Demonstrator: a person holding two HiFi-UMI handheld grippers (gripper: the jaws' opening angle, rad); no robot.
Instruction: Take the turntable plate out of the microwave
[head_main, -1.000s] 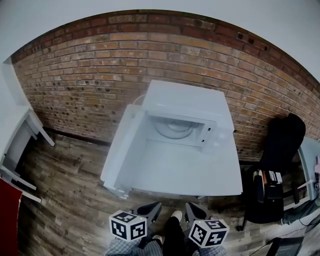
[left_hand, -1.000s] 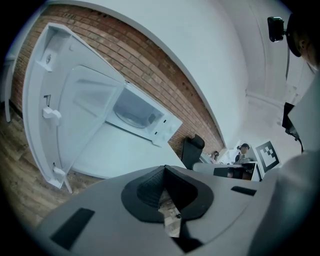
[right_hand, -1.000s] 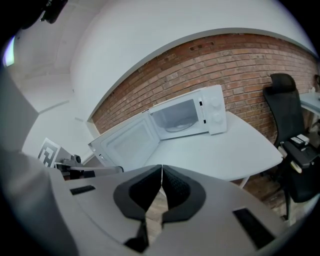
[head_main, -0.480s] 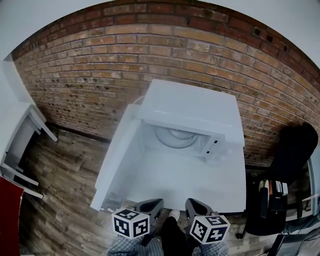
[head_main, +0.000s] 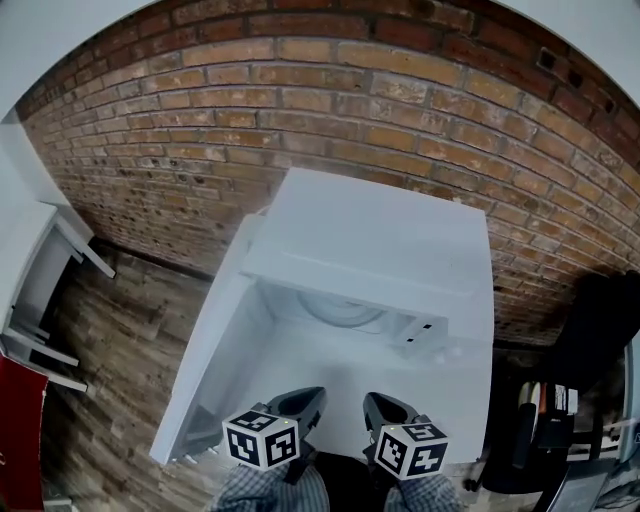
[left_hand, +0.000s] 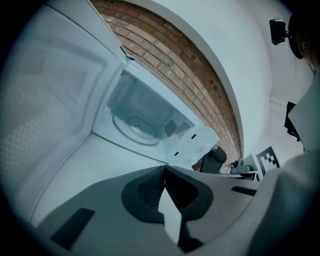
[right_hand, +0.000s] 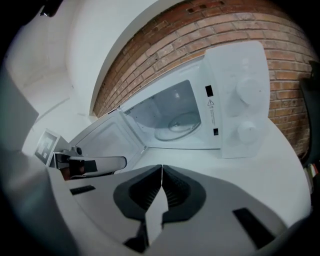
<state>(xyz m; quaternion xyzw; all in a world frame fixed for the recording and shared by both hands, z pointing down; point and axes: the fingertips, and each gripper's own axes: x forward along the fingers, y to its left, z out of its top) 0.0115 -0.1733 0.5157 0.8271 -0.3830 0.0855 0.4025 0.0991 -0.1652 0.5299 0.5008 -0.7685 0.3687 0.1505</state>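
Approach step: left gripper and right gripper, both closed and empty, over the near edge of the counter. Next: open to grasp plate in microwave.

I hold my left gripper and right gripper side by side, low in front of me. Both tilt downward, and each one's fingers are pressed together.

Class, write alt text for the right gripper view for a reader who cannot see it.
A white microwave stands on a white table, door swung open to the left, glass turntable plate inside. In front, the right tongs are shut and empty, pointing toward it; a brick wall is behind.
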